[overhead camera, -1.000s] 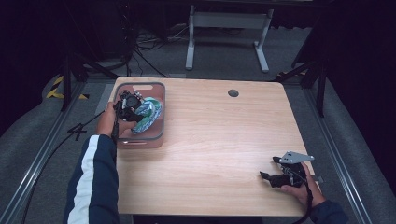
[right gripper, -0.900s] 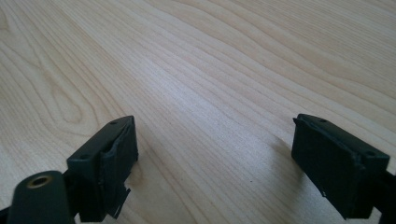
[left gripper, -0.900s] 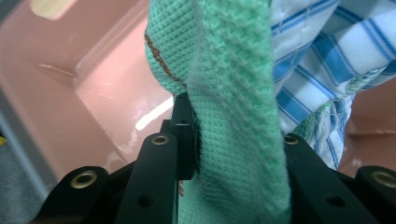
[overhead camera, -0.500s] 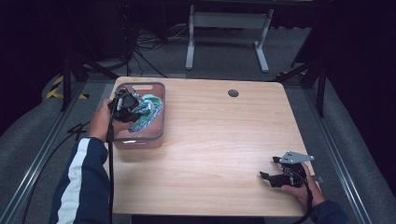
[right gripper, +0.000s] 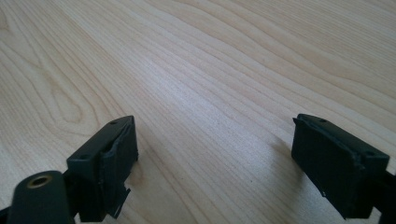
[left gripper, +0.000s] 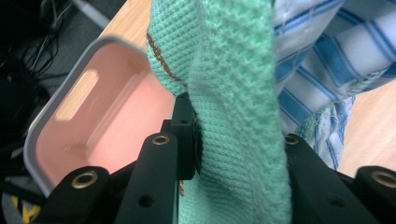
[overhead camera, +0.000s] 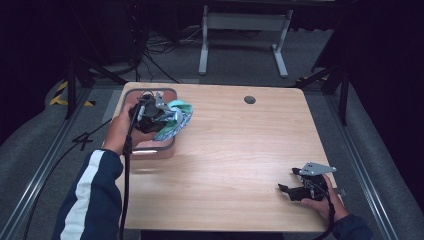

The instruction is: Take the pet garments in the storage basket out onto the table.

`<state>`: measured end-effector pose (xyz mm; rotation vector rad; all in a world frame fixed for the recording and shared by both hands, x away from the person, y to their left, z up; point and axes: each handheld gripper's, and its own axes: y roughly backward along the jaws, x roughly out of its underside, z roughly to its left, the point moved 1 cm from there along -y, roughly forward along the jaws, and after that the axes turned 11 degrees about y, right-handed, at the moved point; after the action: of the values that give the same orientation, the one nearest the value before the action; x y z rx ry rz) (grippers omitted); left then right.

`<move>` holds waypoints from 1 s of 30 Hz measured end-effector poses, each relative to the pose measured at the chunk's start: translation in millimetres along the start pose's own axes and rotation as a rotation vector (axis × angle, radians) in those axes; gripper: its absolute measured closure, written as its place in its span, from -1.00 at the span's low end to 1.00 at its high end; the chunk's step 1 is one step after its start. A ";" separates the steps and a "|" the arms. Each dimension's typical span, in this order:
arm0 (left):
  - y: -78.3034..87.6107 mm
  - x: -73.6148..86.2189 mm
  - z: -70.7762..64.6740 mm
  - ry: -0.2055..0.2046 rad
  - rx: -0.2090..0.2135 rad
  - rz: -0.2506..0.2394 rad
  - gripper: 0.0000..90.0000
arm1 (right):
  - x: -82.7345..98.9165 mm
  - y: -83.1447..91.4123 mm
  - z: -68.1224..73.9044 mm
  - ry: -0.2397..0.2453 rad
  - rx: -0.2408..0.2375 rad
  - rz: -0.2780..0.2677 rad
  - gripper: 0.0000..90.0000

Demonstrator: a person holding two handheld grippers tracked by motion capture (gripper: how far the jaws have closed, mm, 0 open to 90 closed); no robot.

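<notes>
1. The table (overhead camera: 235, 150) has a light wooden top. It carries a bin at its far left and a small dark round spot (overhead camera: 249, 99) near its far edge.
2. The bin (overhead camera: 150, 149) is a pink container with a grey rim (left gripper: 37, 116). It stands on the table's far left corner. In the left gripper view its pink floor (left gripper: 116, 130) lies bare below the hanging cloths.
3. The cloths form one bundle held over the bin's right side.
   - The green cloth (left gripper: 233, 93) is a waffle-knit piece with a brown stitched line. It runs straight down between the jaws.
   - The striped cloth (left gripper: 317, 70) is white with blue stripes. It hangs just beside the green cloth, touching it.
   - In the high view the bundle (overhead camera: 174, 120) juts past the bin's right rim, above the table.
4. The left gripper (overhead camera: 150, 116) is held over the bin by the left hand. Its jaws are pinched on the green cloth.
5. The right gripper (overhead camera: 295, 182) rests near the table's near right corner, well apart from the bin. Its jaws stand spread (right gripper: 215, 163), with only bare table between them.
</notes>
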<state>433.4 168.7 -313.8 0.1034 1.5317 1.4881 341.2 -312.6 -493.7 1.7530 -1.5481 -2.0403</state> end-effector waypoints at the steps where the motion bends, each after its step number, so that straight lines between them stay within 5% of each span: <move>1: 0.4 -3.9 -5.4 -0.016 0.004 0.000 0.61 | 0.0 0.0 0.0 0.000 0.000 0.000 -0.67; 17: -12.7 -30.7 -51.2 -0.140 0.074 0.002 0.61 | 0.1 0.0 0.1 0.000 0.001 -0.001 -0.67; 30: -58.8 -48.6 -96.2 -0.211 0.172 0.043 0.60 | 0.1 0.0 0.1 -0.001 0.001 -0.001 -0.67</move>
<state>427.6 53.0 -354.4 0.3851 1.4903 1.3306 341.1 -312.6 -493.8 1.7539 -1.5485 -2.0411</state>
